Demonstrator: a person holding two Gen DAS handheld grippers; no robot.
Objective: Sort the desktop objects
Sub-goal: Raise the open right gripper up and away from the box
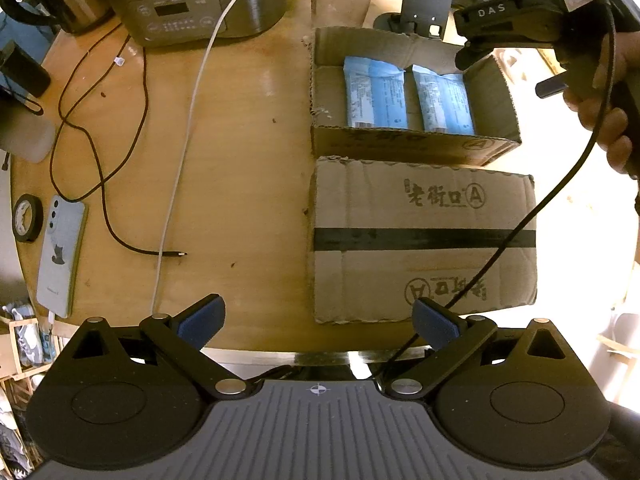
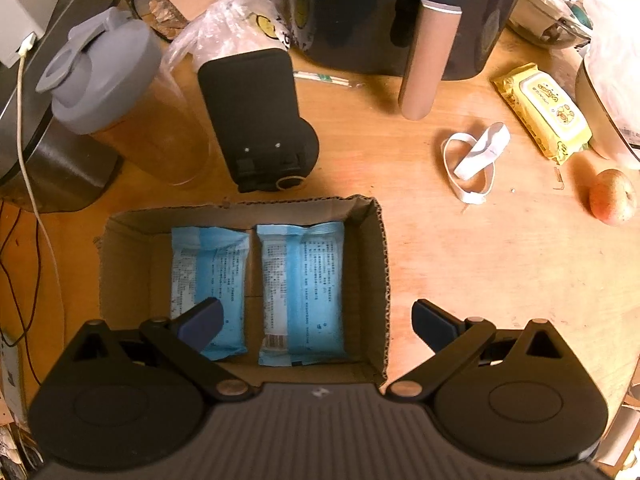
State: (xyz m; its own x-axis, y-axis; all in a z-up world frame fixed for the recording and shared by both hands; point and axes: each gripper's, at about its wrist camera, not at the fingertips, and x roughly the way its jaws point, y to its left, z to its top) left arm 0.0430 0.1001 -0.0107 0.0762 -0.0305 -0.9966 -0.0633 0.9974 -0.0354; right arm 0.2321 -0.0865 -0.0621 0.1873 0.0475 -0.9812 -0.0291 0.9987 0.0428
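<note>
In the left wrist view, my left claw (image 1: pixel 318 322) gapes wide at the bottom of the frame, holding nothing. Right of centre sits a closed box (image 1: pixel 424 240) with a black tape band. Just above it, the open box (image 1: pixel 412 96) holds two blue packets (image 1: pixel 376 94) side by side. My right claw (image 1: pixel 520 28) shows at upper right, over the open box's far corner. A phone (image 1: pixel 60 256) lies at lower left, cables (image 1: pixel 100 160) looping across the table (image 1: pixel 248 120).

In the right wrist view, my right claw (image 2: pixel 318 322) is spread wide and empty above the open box (image 2: pixel 380 280). Both packets (image 2: pixel 302 292) lie flat inside, in the lower centre of the frame. A yellow wipes pack (image 2: pixel 544 108) lies at upper right, an apple (image 2: pixel 612 196) at the right edge.
</note>
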